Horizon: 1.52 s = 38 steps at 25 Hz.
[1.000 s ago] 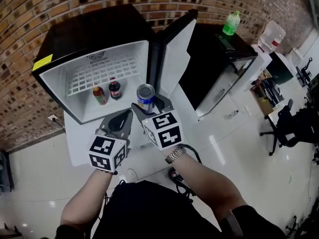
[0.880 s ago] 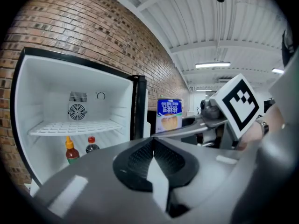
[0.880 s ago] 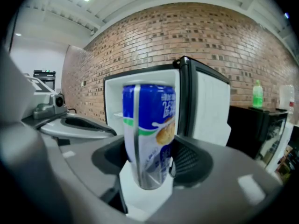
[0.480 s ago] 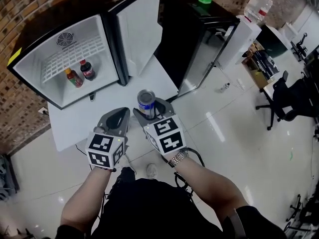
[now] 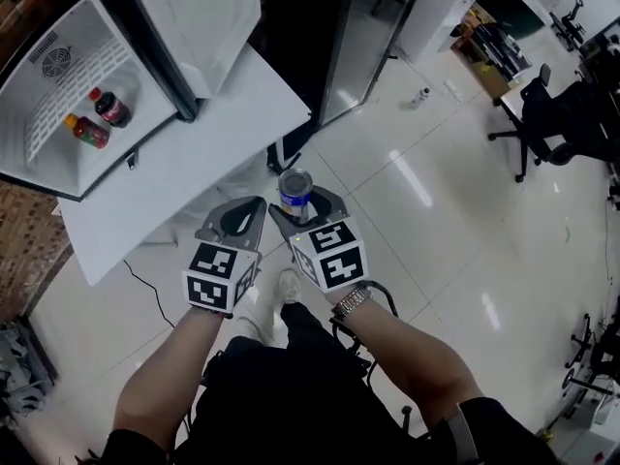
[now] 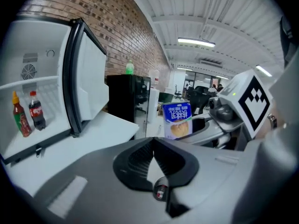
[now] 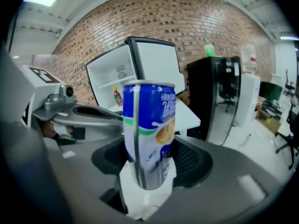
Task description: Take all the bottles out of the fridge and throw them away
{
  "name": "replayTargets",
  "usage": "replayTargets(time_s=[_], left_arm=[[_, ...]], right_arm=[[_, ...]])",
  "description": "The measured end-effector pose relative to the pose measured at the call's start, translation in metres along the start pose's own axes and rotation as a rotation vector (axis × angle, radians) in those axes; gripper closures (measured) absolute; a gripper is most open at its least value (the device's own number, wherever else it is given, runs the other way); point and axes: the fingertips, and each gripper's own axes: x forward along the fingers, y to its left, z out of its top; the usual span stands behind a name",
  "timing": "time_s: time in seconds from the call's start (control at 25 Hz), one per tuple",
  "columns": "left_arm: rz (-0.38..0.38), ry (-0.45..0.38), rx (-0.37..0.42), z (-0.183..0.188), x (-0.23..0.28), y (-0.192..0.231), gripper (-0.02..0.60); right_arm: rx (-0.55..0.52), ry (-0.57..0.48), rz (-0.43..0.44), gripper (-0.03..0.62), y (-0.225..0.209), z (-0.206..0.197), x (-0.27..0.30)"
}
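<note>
Both tongs have come away from the black mini fridge with a white interior over the last second. The right tongs and their load stood just before the open cavity. Now they show over the glossy pale floor, past the edge of the white worktop that carries the fridge. The fridge itself has slid to the head view's upper left corner.

The right tongs pinch a blue-and-white metal drink can low on its body, upright, with its silver top facing the head camera. The right gripper view shows the can seated between the pads of those tongs.

The left tongs are pressed together with nothing between them. The left gripper view shows those tongs with their tips meeting, just beside the right pair.

Two bottles stand side by side on the fridge's lower level: a dark cola bottle with a red cap and a red-orange bottle with a yellow cap. The white-lined fridge door stands open.
</note>
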Motion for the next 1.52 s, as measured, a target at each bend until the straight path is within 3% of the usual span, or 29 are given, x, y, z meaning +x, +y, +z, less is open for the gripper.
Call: replayTargets(time_s=[0.48, 0.88, 1.52], left_arm=[[-0.191, 0.193, 0.017, -0.113, 0.079, -0.066, 0.578], [-0.268, 0.331, -0.004, -0.207, 0.131, -0.102, 0.578], [-0.313, 0.466, -0.036, -0.311, 0.204, -0.117, 0.578]], right_arm=[[0.259, 0.165, -0.143, 0.326, -0.064, -0.162, -0.005], [0.491, 0.268, -0.195, 0.326, -0.092, -0.288, 0.015], [0.770, 0.366, -0.208, 0.326, -0.127, -0.431, 0.079]])
